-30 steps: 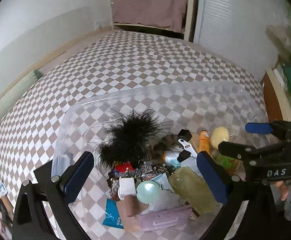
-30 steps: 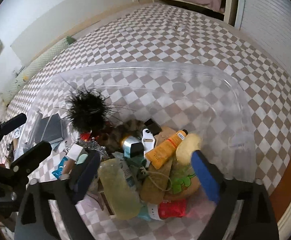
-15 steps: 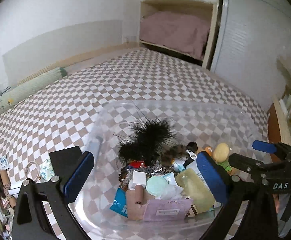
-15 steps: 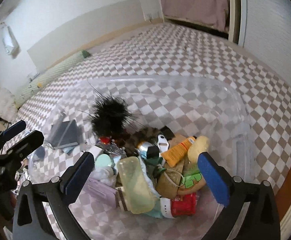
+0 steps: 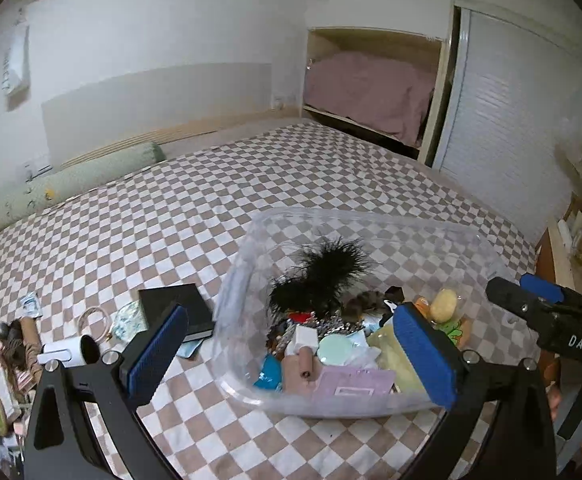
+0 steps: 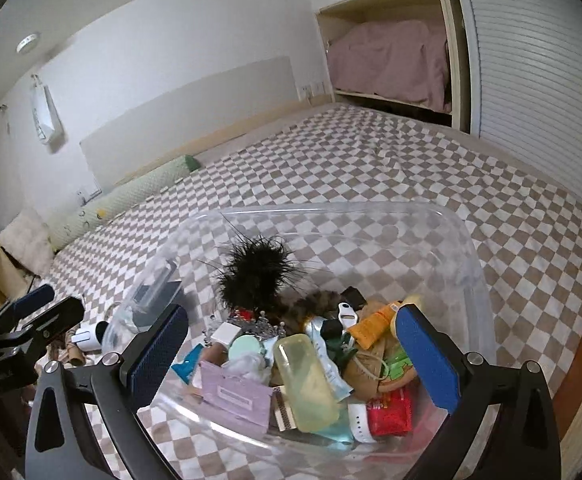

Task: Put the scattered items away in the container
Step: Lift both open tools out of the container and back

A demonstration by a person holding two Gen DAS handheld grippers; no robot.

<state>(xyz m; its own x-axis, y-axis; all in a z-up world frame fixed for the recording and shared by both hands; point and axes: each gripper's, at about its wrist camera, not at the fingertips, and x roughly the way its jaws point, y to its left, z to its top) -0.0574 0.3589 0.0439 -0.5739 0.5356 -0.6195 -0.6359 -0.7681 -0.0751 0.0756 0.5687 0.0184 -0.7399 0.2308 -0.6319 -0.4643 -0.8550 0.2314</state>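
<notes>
Both tongs, left gripper [image 5: 291, 354] and right gripper [image 6: 291, 354], wide open and empty above clear container [image 5: 371, 216]; next pick black notebook [image 5: 179, 304], left of container: straddle its edges squarely.

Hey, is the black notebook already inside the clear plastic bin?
No, in the left wrist view the black notebook lies on the checkered bedspread just outside the clear plastic bin, to its left.
</notes>
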